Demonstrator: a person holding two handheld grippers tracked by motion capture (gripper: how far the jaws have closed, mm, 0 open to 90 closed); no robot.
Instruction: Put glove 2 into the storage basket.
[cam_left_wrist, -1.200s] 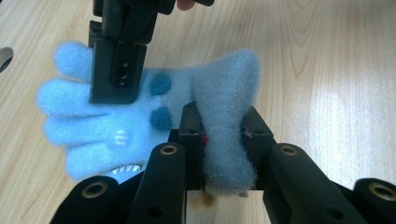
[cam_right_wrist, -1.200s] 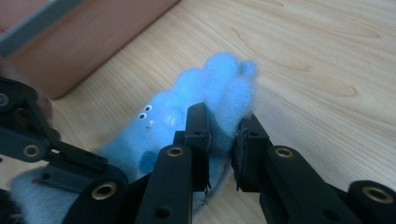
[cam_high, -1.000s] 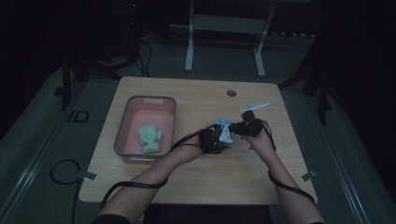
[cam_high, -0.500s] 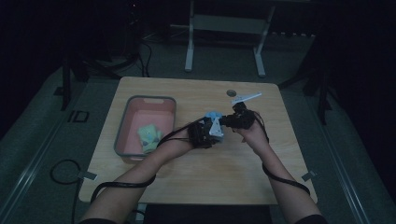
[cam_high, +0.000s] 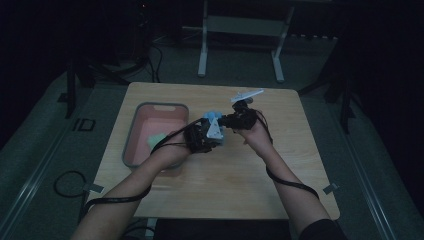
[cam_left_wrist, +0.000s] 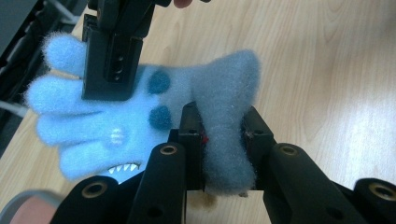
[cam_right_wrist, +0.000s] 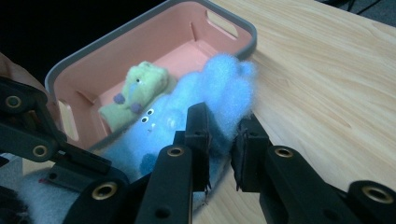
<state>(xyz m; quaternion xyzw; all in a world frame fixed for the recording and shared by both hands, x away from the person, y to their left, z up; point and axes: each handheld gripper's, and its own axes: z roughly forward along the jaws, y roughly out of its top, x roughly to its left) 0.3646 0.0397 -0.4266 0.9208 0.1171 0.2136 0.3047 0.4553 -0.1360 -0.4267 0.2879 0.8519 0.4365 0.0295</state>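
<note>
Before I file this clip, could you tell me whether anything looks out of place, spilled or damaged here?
Nothing stands out. The blue fuzzy glove is held above the table by both grippers, the left gripper on its cuff and the right gripper on its fingers. A yellow-green glove lies folded in the pink bin.

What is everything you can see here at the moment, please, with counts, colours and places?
Fuzzy glove: one, light blue with darker spots, held over the table by both claws.
Tray: one, pink with grey rim, left part of the table.
Green glove: one, yellow-green, lying in the tray.
Table: one, light wood.
Left claw: one, black, shut on the fuzzy glove's grey cuff.
Right claw: one, black, shut on the fuzzy glove's fingers.
</note>
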